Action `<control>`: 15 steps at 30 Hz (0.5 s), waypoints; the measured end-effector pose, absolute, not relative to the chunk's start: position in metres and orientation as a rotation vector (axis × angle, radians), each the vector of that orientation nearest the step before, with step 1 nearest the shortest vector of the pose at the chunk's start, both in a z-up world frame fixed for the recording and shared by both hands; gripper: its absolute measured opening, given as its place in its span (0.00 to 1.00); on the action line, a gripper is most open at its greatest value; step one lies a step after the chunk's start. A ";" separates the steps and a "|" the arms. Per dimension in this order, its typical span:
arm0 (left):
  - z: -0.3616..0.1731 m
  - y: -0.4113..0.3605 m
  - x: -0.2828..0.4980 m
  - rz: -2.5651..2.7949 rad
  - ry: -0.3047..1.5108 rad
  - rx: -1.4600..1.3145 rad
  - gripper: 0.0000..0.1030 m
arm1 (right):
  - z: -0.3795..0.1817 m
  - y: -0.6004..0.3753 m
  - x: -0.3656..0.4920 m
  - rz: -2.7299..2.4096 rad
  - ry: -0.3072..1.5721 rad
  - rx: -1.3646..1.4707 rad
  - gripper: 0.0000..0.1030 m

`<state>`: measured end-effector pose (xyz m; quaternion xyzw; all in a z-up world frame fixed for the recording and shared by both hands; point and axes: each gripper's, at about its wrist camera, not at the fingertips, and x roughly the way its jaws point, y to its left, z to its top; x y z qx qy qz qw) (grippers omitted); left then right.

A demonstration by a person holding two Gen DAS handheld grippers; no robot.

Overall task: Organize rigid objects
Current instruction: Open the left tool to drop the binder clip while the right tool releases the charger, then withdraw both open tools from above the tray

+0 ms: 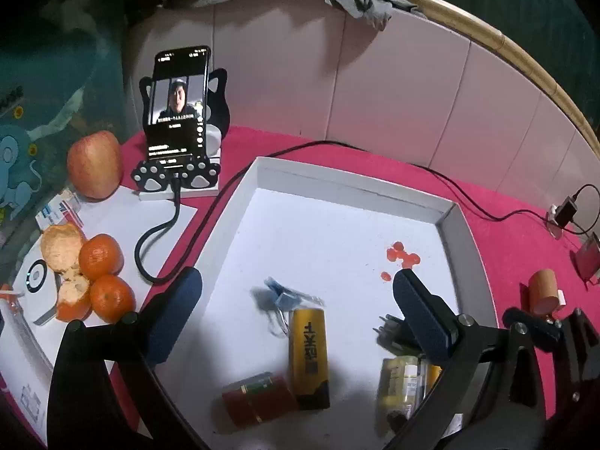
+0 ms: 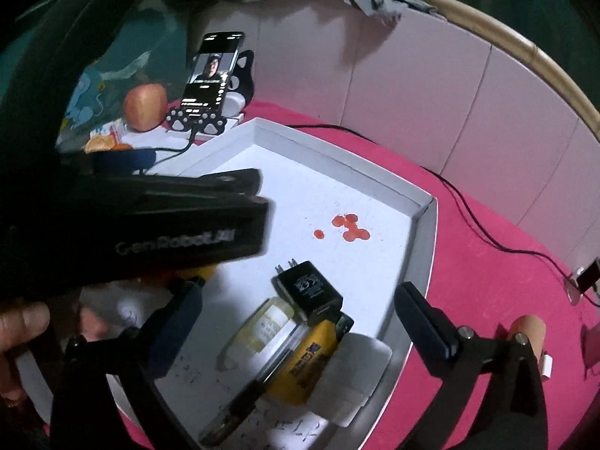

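Landmark: white tray (image 1: 262,172) on the pink cloth.

Left of tray: apple (image 1: 95,165), tangerines (image 1: 101,257) on white paper, phone (image 1: 178,107) upright in a paw-print stand, screen text too small to read.

In tray, left to right: red cylinder (image 1: 258,399) near the front; yellow lighter (image 1: 309,356) with dark characters I can't read; blurred blue packet (image 1: 283,294) just behind it; yellow-labelled bottle (image 2: 262,328), print illegible; black charger plug (image 2: 309,292), marks on its face too small to read; white pad (image 2: 356,371) against the right wall. Red stains (image 2: 350,227) on the bare back half, open room there.

My left gripper (image 1: 296,292): jaws spread wide above the tray, holding nothing. Its body reads "GenRobot.AI". My right gripper (image 2: 300,311): also wide, empty, right finger (image 2: 423,318) over the tray's right wall.

Right of tray: brown cylinder (image 1: 543,290) on cloth.
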<state>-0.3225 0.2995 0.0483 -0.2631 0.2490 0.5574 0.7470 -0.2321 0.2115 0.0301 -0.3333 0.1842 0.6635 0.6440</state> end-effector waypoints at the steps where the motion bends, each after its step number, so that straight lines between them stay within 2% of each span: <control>1: 0.050 0.297 -0.322 1.226 0.538 -0.570 1.00 | 0.030 0.209 -0.232 1.513 0.414 -0.757 0.99; 15: 0.092 0.248 -0.319 1.162 0.379 -0.525 1.00 | 0.034 0.185 -0.208 1.472 0.386 -0.679 1.00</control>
